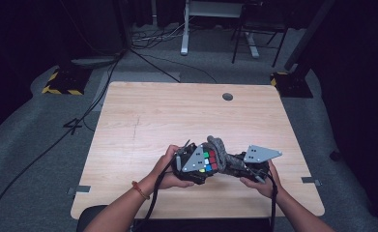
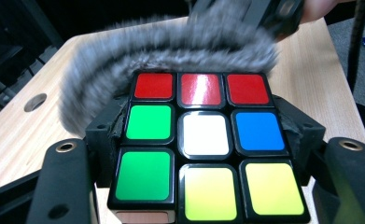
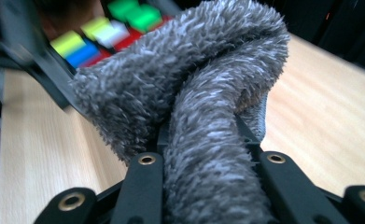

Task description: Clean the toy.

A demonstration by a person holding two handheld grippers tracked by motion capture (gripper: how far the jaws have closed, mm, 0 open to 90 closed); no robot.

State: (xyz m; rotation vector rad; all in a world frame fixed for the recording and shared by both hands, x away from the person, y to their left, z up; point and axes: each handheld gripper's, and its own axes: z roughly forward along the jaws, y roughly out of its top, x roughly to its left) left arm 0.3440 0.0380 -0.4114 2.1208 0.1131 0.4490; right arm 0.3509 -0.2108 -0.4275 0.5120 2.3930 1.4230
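The left gripper (image 1: 202,163) is clamped on a colour cube (image 2: 203,140), which sits squeezed between its two jaws over the near edge of the wooden table (image 1: 177,116). Just right of it, the right gripper (image 1: 235,164) pinches a grey fluffy cloth (image 3: 203,116), whose free end drapes against the cube's far side.
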